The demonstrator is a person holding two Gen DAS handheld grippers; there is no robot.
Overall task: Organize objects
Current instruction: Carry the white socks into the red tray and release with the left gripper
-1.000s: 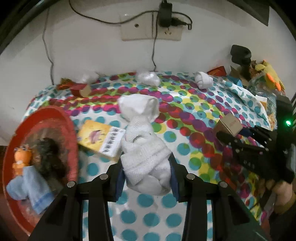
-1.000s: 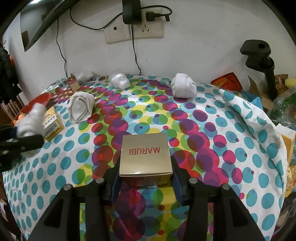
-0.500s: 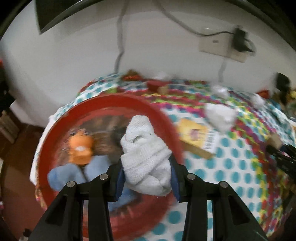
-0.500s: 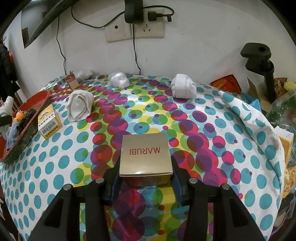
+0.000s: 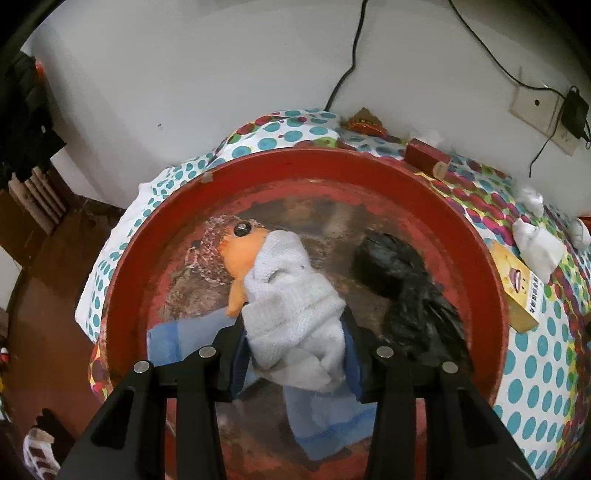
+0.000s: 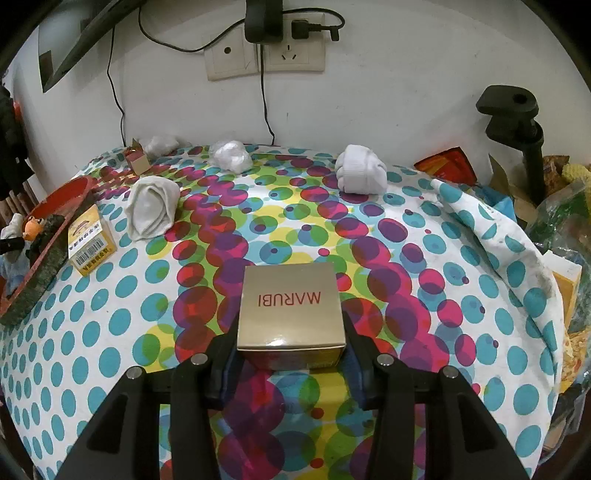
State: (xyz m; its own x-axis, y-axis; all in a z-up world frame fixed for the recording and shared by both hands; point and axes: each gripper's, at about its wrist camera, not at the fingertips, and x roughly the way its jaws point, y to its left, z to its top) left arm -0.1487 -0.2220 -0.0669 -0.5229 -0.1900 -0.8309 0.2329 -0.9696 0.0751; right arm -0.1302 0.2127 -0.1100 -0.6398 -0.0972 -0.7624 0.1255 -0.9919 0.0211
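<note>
white knitted sock bundle (image 5: 295,314) sat clamped between the two black fingers of the left gripper (image 5: 295,363), held over the inside of a round red tray (image 5: 491,295) at the table's left edge. under and behind the bundle lay an orange plush toy (image 5: 240,254), a pale blue cloth (image 5: 325,417) and a black fuzzy item (image 5: 410,291), all inside the tray; whether the bundle touched them could not be told. just outside the tray's rim on the right lay a yellow barcode box (image 5: 519,291), w/ a white folded sock (image 5: 537,249) beside it. from the right wrist view, the right gripper (image 6: 290,356) was closed on a gold carton marked marubi (image 6: 290,310), fingers pressed to both its sides, over the polka-dot tablecloth (image 6: 461,295); whether it rested on the cloth was unclear. farther back on the cloth sat a cream rolled sock (image 6: 153,208), a crumpled plastic wad (image 6: 232,155) and a white rolled sock pair (image 6: 361,173) near the wall, each apart from the others. wall sockets w/ a black charger (image 6: 264,20) hung above the table.
</note>
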